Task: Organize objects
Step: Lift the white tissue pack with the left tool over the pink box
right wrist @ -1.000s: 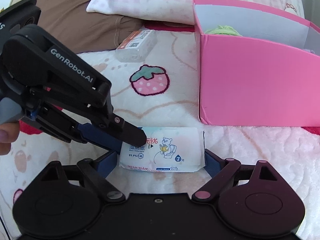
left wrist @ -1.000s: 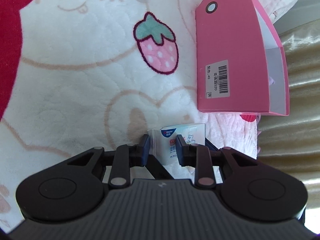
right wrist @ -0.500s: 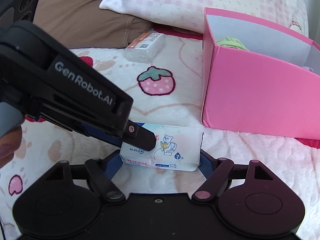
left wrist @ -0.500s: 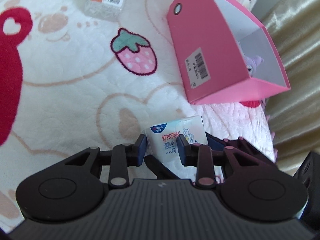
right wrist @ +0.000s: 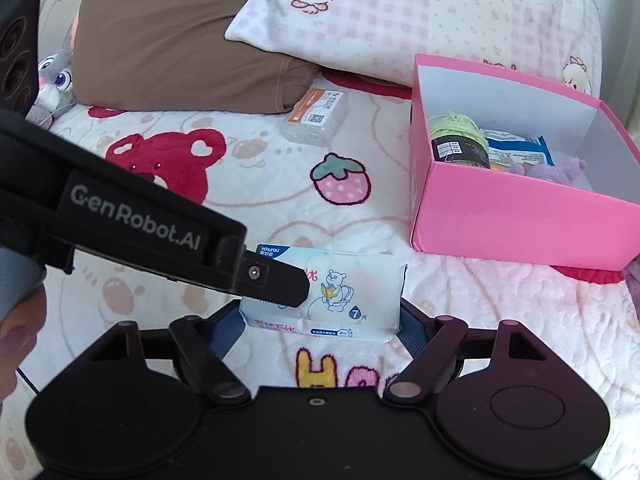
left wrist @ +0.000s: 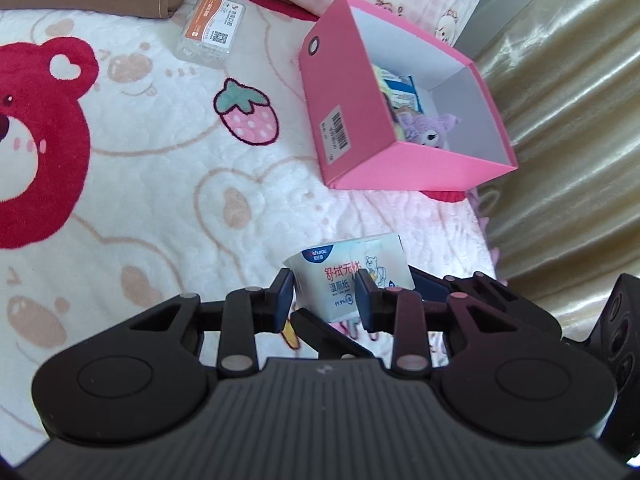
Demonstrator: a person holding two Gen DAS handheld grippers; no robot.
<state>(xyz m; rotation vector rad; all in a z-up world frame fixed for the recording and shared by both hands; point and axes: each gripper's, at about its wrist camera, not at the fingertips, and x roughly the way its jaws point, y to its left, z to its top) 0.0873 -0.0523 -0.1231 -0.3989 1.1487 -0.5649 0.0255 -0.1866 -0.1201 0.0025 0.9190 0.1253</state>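
Two grippers, left (left wrist: 324, 294) and right (right wrist: 322, 320), both clamping wet-wipe pack (right wrist: 352, 292); pink box (right wrist: 520, 216) and clear case (right wrist: 318, 114) beyond, apart.

It was a bedroom in a home. A plush blanket (right wrist: 248, 184) printed with red bears and strawberries covered a bed. Behind it lay a brown pillow (right wrist: 168, 40) and a pink checked pillow (right wrist: 420, 20). A soft toy (right wrist: 56, 80) sat left of the brown pillow. A gold curtain (left wrist: 568, 140) hung beside the blanket.
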